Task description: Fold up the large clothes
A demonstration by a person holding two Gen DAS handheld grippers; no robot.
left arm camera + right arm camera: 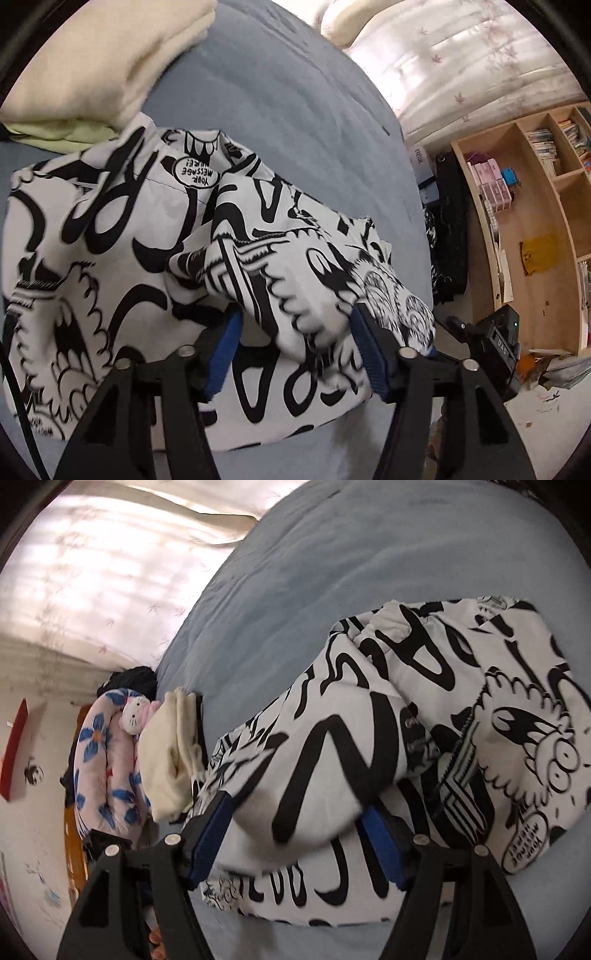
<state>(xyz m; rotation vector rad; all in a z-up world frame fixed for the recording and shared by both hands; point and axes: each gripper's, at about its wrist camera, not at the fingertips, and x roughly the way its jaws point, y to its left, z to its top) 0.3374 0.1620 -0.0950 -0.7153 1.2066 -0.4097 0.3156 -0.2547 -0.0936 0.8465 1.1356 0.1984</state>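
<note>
A large white garment with a black cartoon print (147, 258) lies bunched on the blue bed (280, 92). My left gripper (295, 343) has its blue-padded jaws wide apart, with a thick roll of the garment between them. In the right wrist view the same garment (461, 720) is folded over itself. My right gripper (291, 834) also has its jaws wide apart around a bulging fold of the garment. I cannot tell whether either set of pads presses the cloth.
A folded cream blanket (99, 62) lies on the bed beside the garment and also shows in the right wrist view (170, 760). A flowered pink quilt (103, 760) sits past it. A wooden bookshelf (528, 221) and a curtain (454, 62) stand beyond the bed edge.
</note>
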